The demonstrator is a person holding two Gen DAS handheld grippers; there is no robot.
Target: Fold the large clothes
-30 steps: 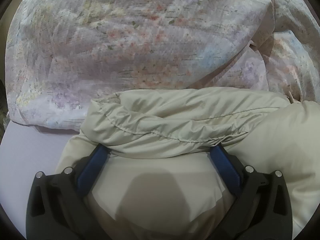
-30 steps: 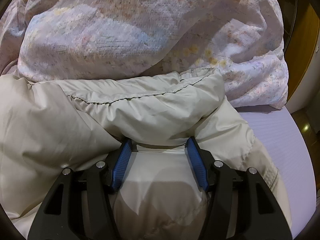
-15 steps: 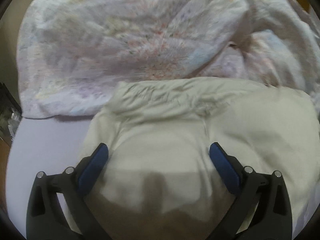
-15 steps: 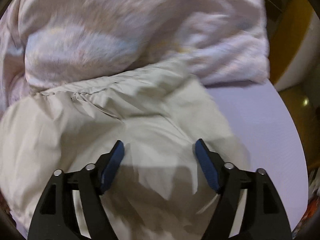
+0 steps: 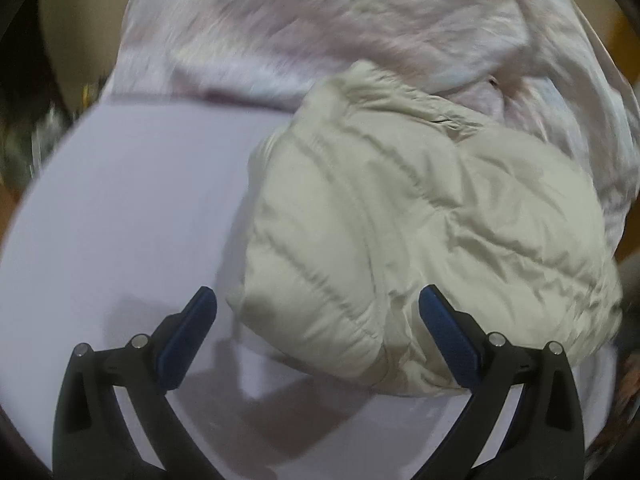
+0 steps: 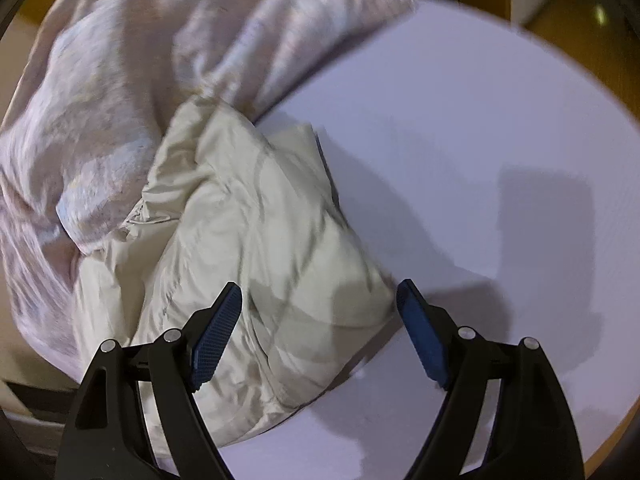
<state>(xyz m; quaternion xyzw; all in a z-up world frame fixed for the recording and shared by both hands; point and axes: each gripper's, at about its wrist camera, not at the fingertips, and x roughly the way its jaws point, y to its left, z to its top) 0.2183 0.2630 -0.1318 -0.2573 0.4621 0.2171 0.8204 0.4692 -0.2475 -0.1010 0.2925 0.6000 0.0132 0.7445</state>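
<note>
A cream puffy jacket point(image 5: 400, 232) lies folded in a bundle on the lilac sheet point(image 5: 132, 208). It also shows in the right wrist view point(image 6: 260, 248), left of centre. My left gripper point(image 5: 318, 312) is open and empty, raised above the jacket's near left corner. My right gripper point(image 6: 320, 304) is open and empty, raised above the jacket's near right corner. Neither gripper touches the jacket.
A crumpled floral duvet point(image 5: 340, 28) is heaped behind the jacket and touches its far edge; it also shows in the right wrist view point(image 6: 120, 80). Bare lilac sheet point(image 6: 480, 160) spreads to the right. A wooden floor point(image 6: 560, 0) lies beyond the bed edge.
Both grippers let go of the jacket's folded edge, opened wide and pulled up and back. The jacket now lies as a folded bundle on the sheet.
</note>
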